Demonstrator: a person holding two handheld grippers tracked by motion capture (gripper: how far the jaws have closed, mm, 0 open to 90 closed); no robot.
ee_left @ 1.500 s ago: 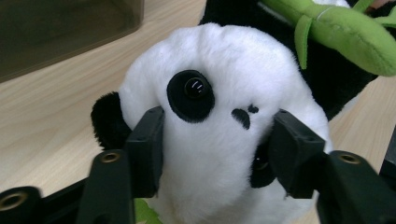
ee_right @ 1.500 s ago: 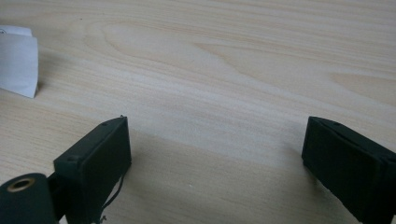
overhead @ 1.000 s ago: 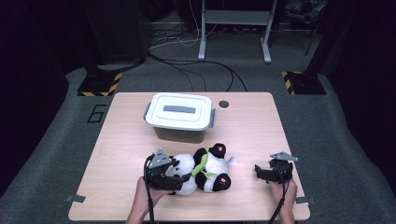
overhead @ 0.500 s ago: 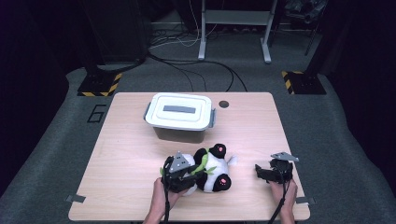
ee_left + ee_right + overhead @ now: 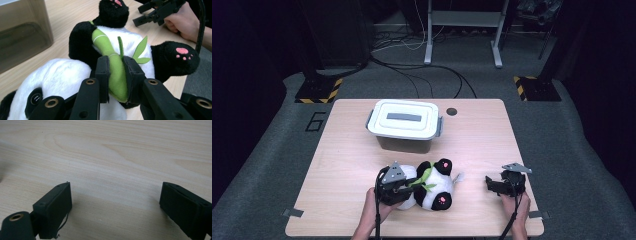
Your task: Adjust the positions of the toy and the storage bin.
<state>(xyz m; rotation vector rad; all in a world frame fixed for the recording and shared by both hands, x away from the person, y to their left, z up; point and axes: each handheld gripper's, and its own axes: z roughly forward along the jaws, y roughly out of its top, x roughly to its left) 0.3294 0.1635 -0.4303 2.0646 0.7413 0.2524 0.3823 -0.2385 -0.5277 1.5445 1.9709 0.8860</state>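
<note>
Near the table's (image 5: 337, 165) front edge, left gripper's (image 5: 116, 75) jaws pinching panda's (image 5: 432, 185) bamboo (image 5: 112, 67).

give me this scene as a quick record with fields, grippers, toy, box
left gripper: shut on the green bamboo stalk of the toy panda
right gripper: open, nothing between the jaws, to the panda's right
toy panda: lying on the table, near its front edge
box: lid on, behind the panda, apart from it

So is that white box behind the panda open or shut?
Shut: the white lid sits flat on the box, with grey side latches against its ends.
</note>
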